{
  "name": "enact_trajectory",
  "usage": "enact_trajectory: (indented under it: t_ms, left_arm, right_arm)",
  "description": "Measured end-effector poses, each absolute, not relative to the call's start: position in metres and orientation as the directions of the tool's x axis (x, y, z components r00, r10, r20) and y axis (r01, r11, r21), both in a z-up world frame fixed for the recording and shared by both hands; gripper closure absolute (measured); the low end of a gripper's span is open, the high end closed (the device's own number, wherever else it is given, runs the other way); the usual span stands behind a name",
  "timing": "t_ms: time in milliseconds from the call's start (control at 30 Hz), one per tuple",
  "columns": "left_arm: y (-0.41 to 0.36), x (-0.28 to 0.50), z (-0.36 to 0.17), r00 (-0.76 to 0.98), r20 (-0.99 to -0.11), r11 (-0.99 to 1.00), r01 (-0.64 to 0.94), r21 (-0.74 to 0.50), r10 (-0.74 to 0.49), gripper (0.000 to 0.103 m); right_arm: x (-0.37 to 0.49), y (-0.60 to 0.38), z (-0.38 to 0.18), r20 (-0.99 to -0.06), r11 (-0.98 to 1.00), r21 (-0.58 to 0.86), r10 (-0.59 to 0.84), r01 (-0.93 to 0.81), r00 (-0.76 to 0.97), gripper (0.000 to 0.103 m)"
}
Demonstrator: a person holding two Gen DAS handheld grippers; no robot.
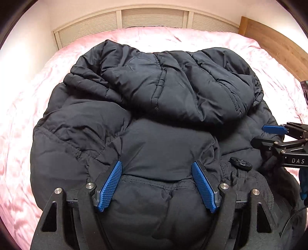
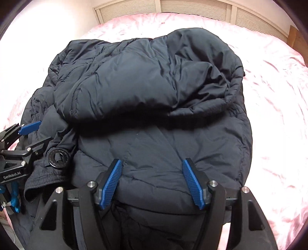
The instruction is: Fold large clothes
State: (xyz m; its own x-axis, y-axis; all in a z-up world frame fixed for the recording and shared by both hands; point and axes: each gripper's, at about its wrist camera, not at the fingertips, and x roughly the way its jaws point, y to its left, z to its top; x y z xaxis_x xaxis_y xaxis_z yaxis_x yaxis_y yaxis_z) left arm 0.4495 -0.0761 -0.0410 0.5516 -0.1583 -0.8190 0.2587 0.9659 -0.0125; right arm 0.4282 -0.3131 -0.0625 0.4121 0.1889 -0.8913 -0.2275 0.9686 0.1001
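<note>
A big black puffer jacket (image 1: pixel 154 100) lies bunched on the pink bed, its upper part folded over into a thick roll (image 2: pixel 134 80). My left gripper (image 1: pixel 156 163) is open over the jacket's near edge, with a bulge of fabric between its blue pads (image 1: pixel 109 184). My right gripper (image 2: pixel 152 161) is open in the same way, further right on the same near edge, with fabric between its pads (image 2: pixel 192 184). Each gripper shows in the other's view: the right gripper (image 1: pixel 263 136) at the right edge, the left gripper (image 2: pixel 38 134) at the left edge. Between them sits a round black fastener (image 2: pixel 58 158).
The pink sheet (image 1: pixel 28 107) spreads on all sides of the jacket. White louvred panels (image 1: pixel 152 18) line the far side of the bed, and a wooden board (image 1: pixel 269 36) stands at the right. A blue cord (image 2: pixel 14 200) hangs by the left gripper's handle.
</note>
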Motion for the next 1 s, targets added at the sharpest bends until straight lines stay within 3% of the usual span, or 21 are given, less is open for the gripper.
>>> enact_trajectory:
  t_ms: [567,1000]
  left_arm:
    - [-0.047,0.390,0.020,0.583,-0.798,0.960,0.278,0.023,-0.150,0.028]
    - [0.000,0.361,0.060,0.583,-0.805,0.970,0.240,0.042,-0.110,0.026]
  right_arm:
    - [0.349,-0.345,0.004,-0.885,0.986,0.112,0.154,-0.121,0.440,0.038]
    - [0.282,-0.369,0.044,-0.897,0.994,0.107,0.108,-0.026,0.429,0.031]
